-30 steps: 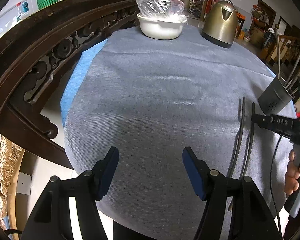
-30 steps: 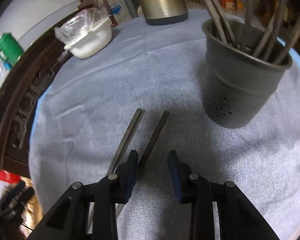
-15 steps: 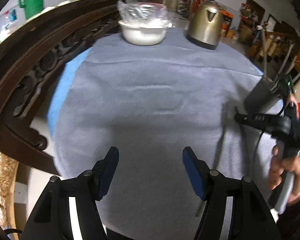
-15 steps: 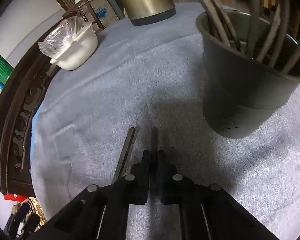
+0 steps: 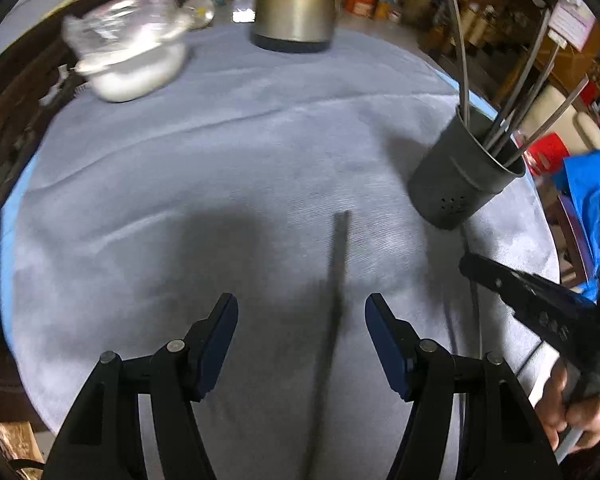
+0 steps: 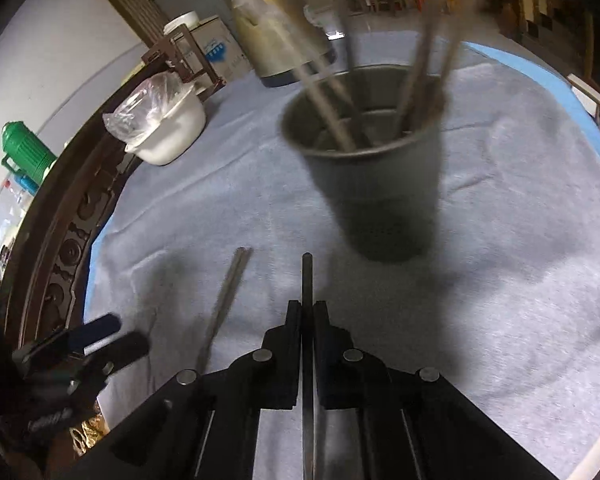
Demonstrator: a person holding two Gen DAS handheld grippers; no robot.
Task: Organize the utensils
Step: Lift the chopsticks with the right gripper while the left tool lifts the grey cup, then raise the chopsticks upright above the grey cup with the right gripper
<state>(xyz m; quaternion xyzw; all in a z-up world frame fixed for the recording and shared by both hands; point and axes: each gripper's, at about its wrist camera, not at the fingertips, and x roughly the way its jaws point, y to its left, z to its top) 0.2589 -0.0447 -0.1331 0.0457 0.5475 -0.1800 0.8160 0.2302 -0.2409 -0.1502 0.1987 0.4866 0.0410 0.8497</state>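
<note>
Right wrist view: my right gripper (image 6: 307, 316) pinches one slim dark metal utensil handle (image 6: 307, 280); my left gripper (image 5: 301, 334) stands spread, empty.

Both grippers are built of black plastic arms joined by round silver pivot screws; dark blue pads (image 5: 220, 340) are fitted. A blue sleeve (image 5: 592, 196) is worn.
</note>
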